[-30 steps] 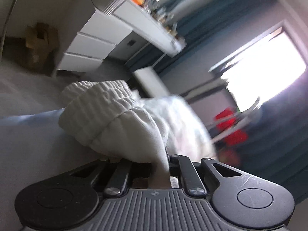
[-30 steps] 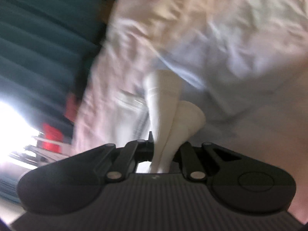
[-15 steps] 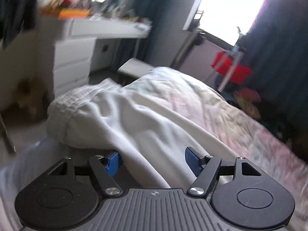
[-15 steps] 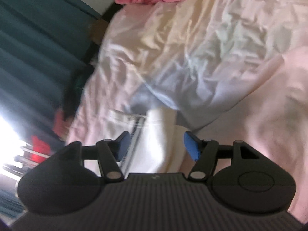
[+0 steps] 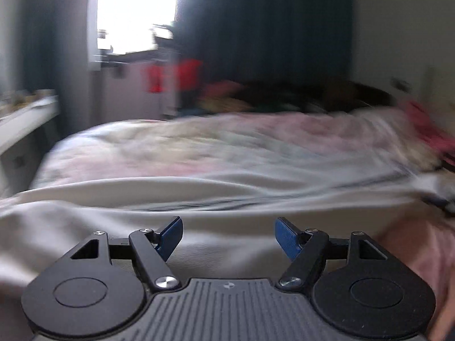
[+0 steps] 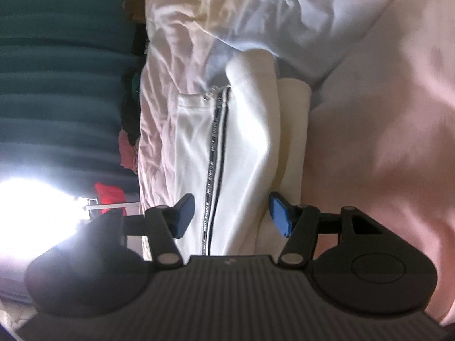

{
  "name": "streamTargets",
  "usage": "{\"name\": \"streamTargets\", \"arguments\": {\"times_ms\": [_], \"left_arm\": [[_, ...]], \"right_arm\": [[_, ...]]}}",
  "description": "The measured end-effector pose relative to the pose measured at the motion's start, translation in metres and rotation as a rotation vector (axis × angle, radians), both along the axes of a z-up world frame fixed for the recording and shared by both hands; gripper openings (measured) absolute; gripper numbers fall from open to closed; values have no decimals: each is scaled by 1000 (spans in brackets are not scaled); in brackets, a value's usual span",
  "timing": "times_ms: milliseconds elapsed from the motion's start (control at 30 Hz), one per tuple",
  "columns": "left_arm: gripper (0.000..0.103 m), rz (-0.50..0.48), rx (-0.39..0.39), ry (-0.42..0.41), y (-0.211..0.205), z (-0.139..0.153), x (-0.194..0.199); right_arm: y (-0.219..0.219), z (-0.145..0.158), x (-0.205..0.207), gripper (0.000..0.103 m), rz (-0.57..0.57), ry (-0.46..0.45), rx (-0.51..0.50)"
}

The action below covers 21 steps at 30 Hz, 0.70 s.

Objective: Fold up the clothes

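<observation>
Left wrist view: the left gripper (image 5: 229, 237), black with blue-padded fingers (image 5: 287, 238), is shown with its jaws spread wide and nothing between them. Directly ahead of and beneath the fingertips lies the white ribbed-knit garment (image 5: 199, 199), stretched flat across the view from side to side. Beyond the garment, the rumpled pastel bedsheet (image 5: 227, 145) is seen, much blurred. Farther out and to the left a bright window (image 5: 136, 8) is visible, with a dark blue curtain (image 5: 261, 22) to its right and a blurred red object (image 5: 173, 75) below it.

Right wrist view: the right gripper (image 6: 231, 213) is likewise shown with its jaws parted and empty, its blue pads (image 6: 280, 213) standing apart from the cloth. The white garment (image 6: 241, 142) extends forward from between the fingers, folded lengthwise, with a black-and-white lettered side stripe (image 6: 214, 153) running along it left of centre. A pale pink fabric (image 6: 384, 142) lies to the right, touching the garment's edge. The wrinkled bedsheet (image 6: 227, 8) is seen ahead, and teal curtain folds (image 6: 62, 71) are seen at far left.
</observation>
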<state>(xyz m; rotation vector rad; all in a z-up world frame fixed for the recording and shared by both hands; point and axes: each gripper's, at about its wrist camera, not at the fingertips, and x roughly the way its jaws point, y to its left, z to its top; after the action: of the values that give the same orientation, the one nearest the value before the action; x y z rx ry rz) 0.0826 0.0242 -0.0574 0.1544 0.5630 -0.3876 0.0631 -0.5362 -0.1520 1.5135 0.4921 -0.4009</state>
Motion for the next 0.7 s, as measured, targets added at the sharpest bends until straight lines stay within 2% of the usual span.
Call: {"name": "streamTargets", "arguments": {"times_ms": [200, 367, 400, 433, 500, 567, 600, 700], "left_arm": [[73, -276, 106, 12, -84, -42, 12], [65, -326, 152, -66, -119, -73, 14], [63, -333, 151, -89, -119, -76, 13], [60, -337, 143, -107, -117, -79, 13], [51, -337, 118, -102, -113, -81, 17], [41, -349, 89, -105, -108, -80, 19], [41, -361, 73, -109, -105, -77, 19], [41, -420, 16, -122, -100, -65, 11]], "right_arm": [[-12, -6, -6, 59, -20, -15, 15], [-23, -18, -5, 49, -35, -32, 40], [-25, -19, -2, 42, -38, -28, 35], [-26, -21, 1, 40, -41, -25, 30], [-30, -25, 7, 26, -49, -13, 18], [-33, -26, 13, 20, -58, 2, -5], [-34, -26, 17, 12, -62, 8, -21], [-31, -10, 20, 7, -67, -32, -145]]}}
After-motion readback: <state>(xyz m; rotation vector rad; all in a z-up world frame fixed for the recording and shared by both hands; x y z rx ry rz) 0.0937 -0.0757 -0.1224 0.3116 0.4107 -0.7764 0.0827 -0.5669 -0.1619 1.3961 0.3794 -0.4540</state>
